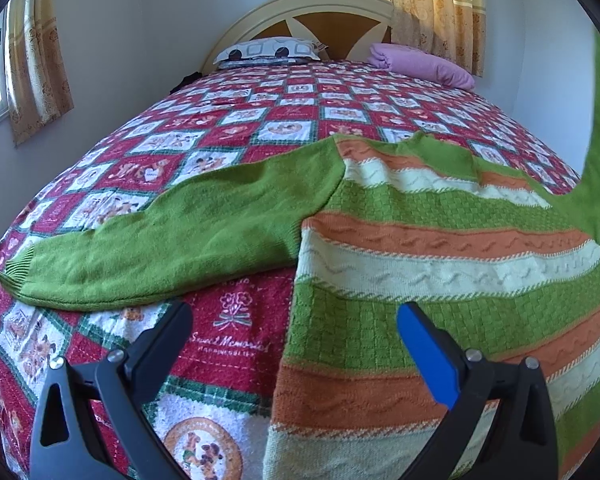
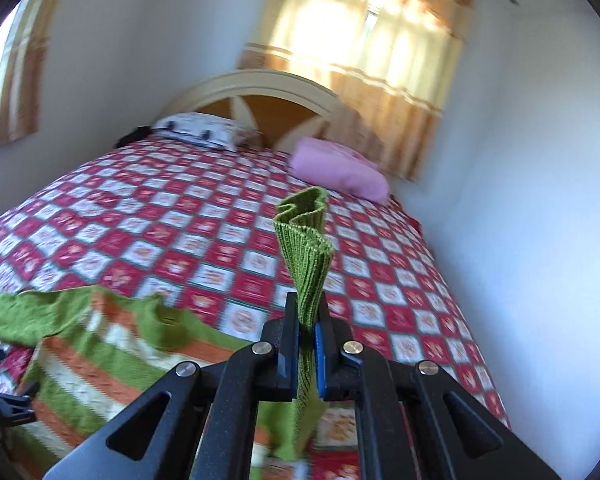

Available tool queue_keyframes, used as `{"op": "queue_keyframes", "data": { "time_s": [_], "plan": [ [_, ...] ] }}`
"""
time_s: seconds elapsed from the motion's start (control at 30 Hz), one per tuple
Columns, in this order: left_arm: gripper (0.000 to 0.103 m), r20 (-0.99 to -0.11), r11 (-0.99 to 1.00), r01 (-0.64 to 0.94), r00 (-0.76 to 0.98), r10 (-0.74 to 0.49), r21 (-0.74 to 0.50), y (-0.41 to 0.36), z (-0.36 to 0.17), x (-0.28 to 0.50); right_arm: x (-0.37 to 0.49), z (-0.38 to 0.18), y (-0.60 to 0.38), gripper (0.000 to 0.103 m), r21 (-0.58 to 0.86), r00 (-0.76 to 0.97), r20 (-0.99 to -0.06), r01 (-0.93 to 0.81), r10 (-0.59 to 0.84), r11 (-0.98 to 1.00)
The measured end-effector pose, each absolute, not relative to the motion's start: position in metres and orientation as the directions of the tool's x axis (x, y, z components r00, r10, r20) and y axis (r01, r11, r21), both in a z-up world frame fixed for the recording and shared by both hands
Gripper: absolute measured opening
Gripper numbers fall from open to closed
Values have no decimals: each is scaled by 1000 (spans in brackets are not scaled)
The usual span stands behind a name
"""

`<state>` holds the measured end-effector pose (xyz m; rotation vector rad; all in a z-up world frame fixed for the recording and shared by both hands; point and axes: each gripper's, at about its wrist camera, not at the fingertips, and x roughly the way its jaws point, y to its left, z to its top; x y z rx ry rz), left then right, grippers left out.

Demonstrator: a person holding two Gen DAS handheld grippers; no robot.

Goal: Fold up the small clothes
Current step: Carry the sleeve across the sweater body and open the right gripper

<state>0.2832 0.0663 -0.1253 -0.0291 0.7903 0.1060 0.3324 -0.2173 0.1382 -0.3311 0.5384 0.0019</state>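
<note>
Left wrist view: left tool [image 1: 296, 332] open, hovering over the sweater's [image 1: 440, 248] edge; sweater flat on bed [image 1: 236, 128], one sleeve [image 1: 180, 240] stretched leftward. Right wrist view: right tool [image 2: 308, 340] clamps the ribbed cuff [image 2: 306, 248], cuff pointing toward the headboard [image 2: 260, 84].

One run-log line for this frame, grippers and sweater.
right gripper: shut on sleeve cuff, lifted | left gripper: open, empty | sweater: flat on bed
</note>
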Motion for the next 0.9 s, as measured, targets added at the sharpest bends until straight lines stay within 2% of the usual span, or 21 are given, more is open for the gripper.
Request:
{"op": "queue_keyframes", "data": {
  "time_s": [0.17, 0.33, 0.37, 0.4, 0.43, 0.5, 0.57, 0.67, 0.8, 0.9],
  "plan": [
    [103, -715, 992, -124, 695, 76, -15, 75, -126, 282, 331, 107, -143, 5, -327, 855, -518, -219, 19, 919],
    [103, -715, 991, -135, 693, 92, -3, 84, -125, 278, 340, 17, -62, 5, -264, 792, -593, -364, 147, 893],
    [103, -714, 992, -130, 694, 96, 7, 85, -124, 277, 346, -16, -46, 6, -220, 747, -639, -403, 181, 888],
    [103, -714, 992, -127, 693, 105, 22, 86, -123, 276, 350, -35, -37, 13, -188, 709, -676, -429, 201, 884],
    [103, -713, 991, -127, 692, 111, 32, 89, -122, 275, 354, -57, -29, 34, -144, 654, -723, -461, 225, 876],
    [103, -704, 993, -110, 702, 105, 38, 93, -117, 272, 352, -98, -24, 58, -112, 570, -793, -483, 214, 868],
    [103, -694, 993, -109, 710, 116, 54, 95, -112, 271, 342, -107, -36, 59, -99, 550, -804, -500, 227, 861],
    [103, -699, 997, -67, 712, 70, 32, 92, -103, 279, 323, -100, -78, 59, -123, 573, -793, -483, 207, 867],
    [103, -685, 1000, 9, 728, 5, 17, 66, -91, 292, 308, -83, -146, 70, -138, 620, -771, -391, 149, 910],
    [98, -688, 998, 67, 724, -37, 17, 41, -93, 304, 299, -79, -185, 70, -108, 632, -764, -322, 129, 941]
  ]
}}
